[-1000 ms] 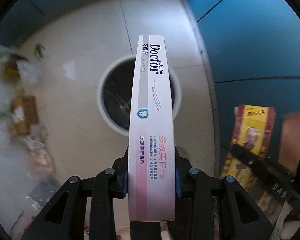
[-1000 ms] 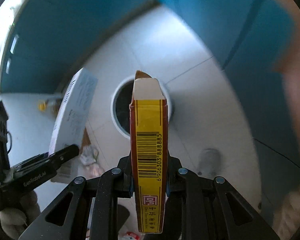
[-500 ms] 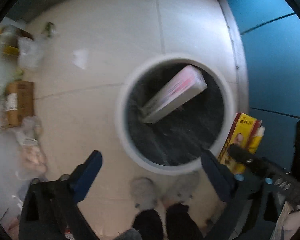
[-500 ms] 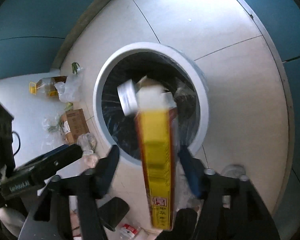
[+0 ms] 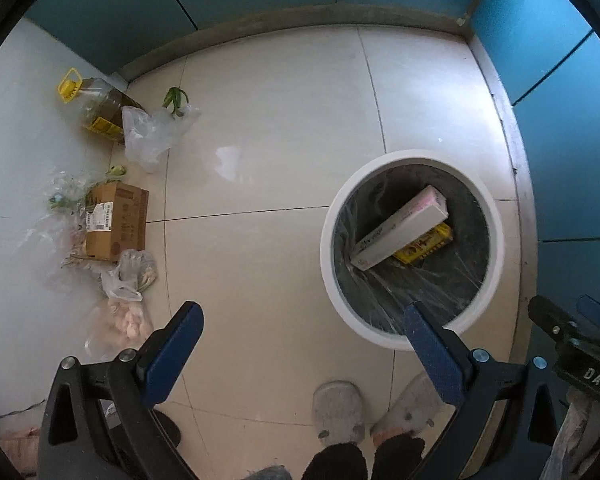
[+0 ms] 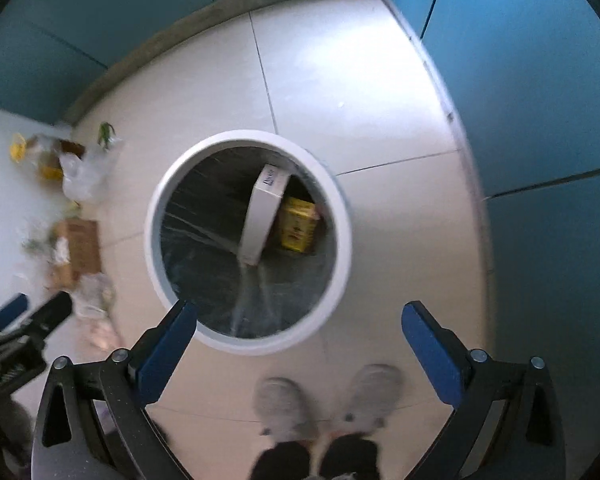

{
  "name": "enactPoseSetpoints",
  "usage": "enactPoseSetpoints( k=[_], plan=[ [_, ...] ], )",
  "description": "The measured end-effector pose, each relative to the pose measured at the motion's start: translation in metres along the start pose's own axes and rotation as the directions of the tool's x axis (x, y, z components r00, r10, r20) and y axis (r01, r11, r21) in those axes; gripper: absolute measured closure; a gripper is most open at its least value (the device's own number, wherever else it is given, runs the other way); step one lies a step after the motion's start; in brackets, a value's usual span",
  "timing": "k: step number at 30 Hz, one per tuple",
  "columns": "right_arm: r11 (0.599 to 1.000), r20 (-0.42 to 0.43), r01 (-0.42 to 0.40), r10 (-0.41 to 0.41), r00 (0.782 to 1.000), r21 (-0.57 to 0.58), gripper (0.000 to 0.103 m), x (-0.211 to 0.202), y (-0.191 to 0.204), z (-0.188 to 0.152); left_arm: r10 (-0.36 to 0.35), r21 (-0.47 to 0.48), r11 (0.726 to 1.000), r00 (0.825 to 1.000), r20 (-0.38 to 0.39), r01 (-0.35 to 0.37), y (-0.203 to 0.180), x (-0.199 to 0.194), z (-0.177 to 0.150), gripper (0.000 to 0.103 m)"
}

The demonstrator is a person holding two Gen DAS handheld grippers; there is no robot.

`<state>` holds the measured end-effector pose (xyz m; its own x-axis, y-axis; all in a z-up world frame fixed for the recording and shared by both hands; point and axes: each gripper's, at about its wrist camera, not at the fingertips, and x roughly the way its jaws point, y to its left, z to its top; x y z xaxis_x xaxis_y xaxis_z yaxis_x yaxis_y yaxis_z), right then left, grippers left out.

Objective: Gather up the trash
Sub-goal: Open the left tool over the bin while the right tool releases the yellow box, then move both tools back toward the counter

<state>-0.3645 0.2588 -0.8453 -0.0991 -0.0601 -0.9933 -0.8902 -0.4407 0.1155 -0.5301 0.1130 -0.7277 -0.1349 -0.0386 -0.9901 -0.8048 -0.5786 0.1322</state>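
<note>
A white round bin with a clear liner stands on the tiled floor. Inside it a long white toothpaste box leans across a yellow carton. My left gripper points down, open and empty, over the floor left of the bin. My right gripper hangs over the bin's near edge. Its jaws are opening and nothing is between them.
Litter lies along the left wall: an oil bottle, plastic bags, a cardboard box and a bag of pale lumps. The person's grey slippers stand just below the bin. Blue panels close off the back and right.
Both grippers let go. The toothpaste box dropped from the left one and the yellow carton from the right one into the bin. Both jaws now stand wide and the left view has shifted left.
</note>
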Motion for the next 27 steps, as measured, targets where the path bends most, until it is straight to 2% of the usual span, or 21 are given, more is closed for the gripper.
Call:
enactPoseSetpoints(
  k=[7,18,27],
  plan=[
    [0.998,0.039,0.049,-0.048,0.998,-0.037,0.000,-0.069,0.010,-0.020,-0.012,0.004,1.000,1.000,0.024,0.012,0.002,-0.064,-0.015,0.001],
    [0.993,0.174,0.070,-0.053,0.983,-0.091,0.000,-0.252,0.035,-0.064,-0.042,0.009,0.999,0.996,0.076,0.042,0.020,-0.202,-0.052,0.001],
    [0.995,0.221,0.044,-0.024,0.975,-0.084,0.000,-0.396,0.043,-0.114,-0.067,0.003,0.998,0.991,0.118,0.067,0.033,-0.314,-0.089,0.001]
  ],
)
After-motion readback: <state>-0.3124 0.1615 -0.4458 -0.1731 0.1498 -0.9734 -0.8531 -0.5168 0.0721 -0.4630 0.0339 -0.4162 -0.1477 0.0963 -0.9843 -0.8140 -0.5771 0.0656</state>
